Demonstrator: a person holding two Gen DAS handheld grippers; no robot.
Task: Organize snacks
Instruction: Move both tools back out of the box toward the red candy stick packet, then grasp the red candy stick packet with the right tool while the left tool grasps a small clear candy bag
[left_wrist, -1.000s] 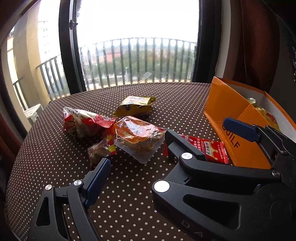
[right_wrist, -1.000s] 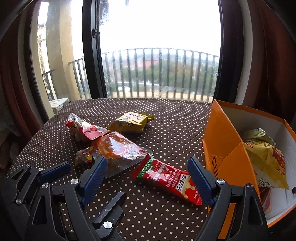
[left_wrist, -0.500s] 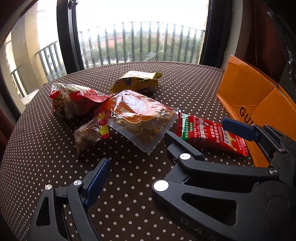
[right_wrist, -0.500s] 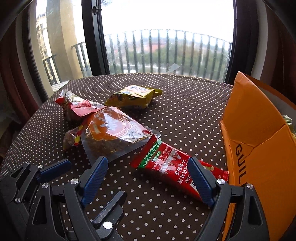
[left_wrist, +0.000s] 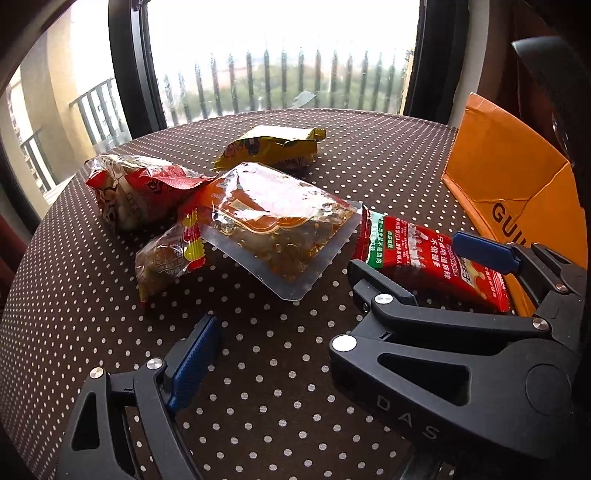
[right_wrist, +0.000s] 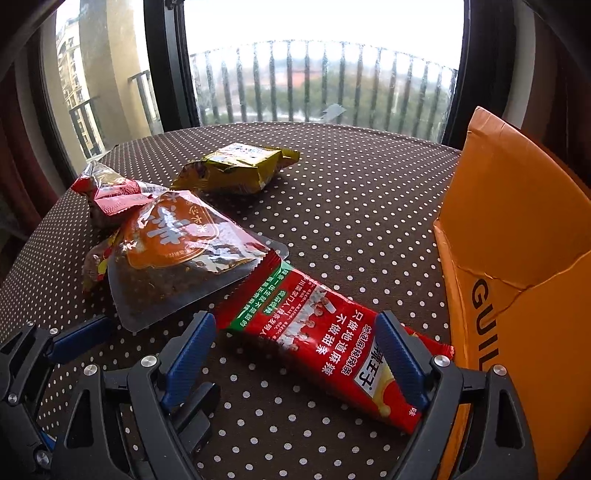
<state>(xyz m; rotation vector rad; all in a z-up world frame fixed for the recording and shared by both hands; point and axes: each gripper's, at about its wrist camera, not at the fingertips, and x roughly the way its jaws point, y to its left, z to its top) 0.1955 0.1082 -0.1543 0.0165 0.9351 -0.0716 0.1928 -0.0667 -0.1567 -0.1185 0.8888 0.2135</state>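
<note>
A long red snack packet (right_wrist: 325, 339) lies on the dotted table beside the orange box (right_wrist: 517, 229). My right gripper (right_wrist: 295, 354) is open, its blue fingers on either side of the packet, just above it. The packet also shows in the left wrist view (left_wrist: 432, 258), partly behind the right gripper's black frame. My left gripper (left_wrist: 347, 295) is open and empty, low over the table near a clear orange pouch (left_wrist: 280, 221). A red bag (left_wrist: 140, 188), a small brown packet (left_wrist: 166, 258) and a yellow packet (left_wrist: 269, 147) lie further back.
The round table (right_wrist: 351, 184) has a brown cloth with white dots and ends at a window with a balcony railing behind. The orange box (left_wrist: 509, 184) stands at the right edge. The two grippers are close together.
Both grippers have moved forward and down towards the snacks. The right gripper's fingers now straddle the red packet. The inside of the orange box has gone out of sight.
</note>
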